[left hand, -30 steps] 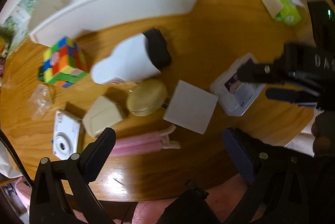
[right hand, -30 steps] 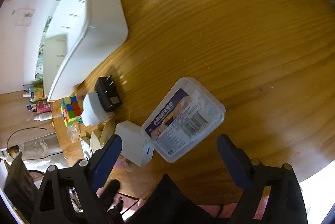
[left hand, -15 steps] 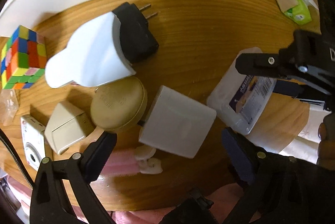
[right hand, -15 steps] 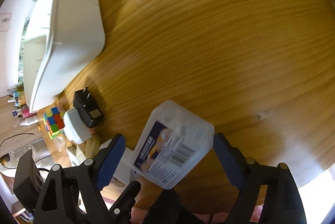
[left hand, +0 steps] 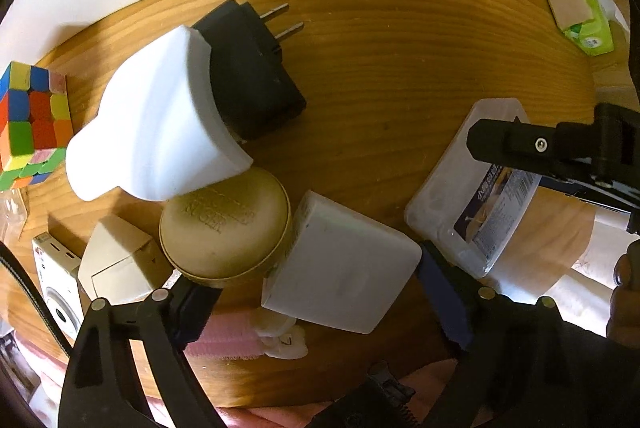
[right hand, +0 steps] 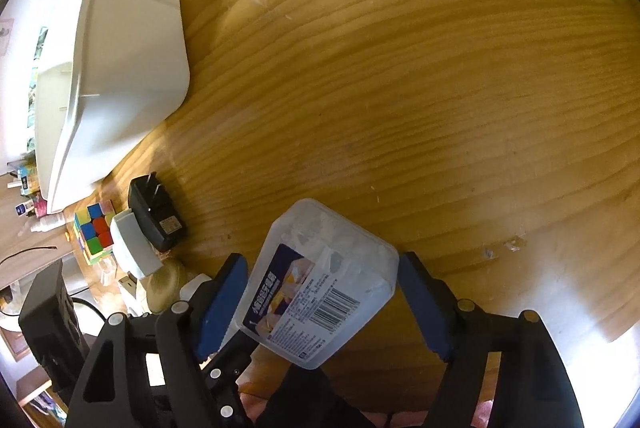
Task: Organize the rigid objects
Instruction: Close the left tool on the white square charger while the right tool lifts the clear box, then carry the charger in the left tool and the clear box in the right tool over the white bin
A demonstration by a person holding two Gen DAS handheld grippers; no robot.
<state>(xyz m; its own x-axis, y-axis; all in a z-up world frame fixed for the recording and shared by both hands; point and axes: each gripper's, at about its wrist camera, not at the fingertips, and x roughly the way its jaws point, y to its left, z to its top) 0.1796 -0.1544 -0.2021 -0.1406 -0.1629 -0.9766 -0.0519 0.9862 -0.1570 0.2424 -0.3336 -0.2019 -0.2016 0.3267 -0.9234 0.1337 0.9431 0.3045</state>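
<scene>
My left gripper is open, its fingers either side of a flat white square box on the wooden table; the right pad touches the box's edge. A round tan case lies against the box, beside the left pad. My right gripper is open around a clear plastic box with a blue label; the left pad is next to its side, the right pad a little apart. That clear box also shows in the left wrist view.
A white bin stands at the far left. A white adapter with a black plug, a colour cube, a beige box, a small white camera, a pink item and a green tissue pack lie around.
Both grippers have moved down and forward. The left now straddles the white square box; the right now straddles the clear box, which has turned a little.
</scene>
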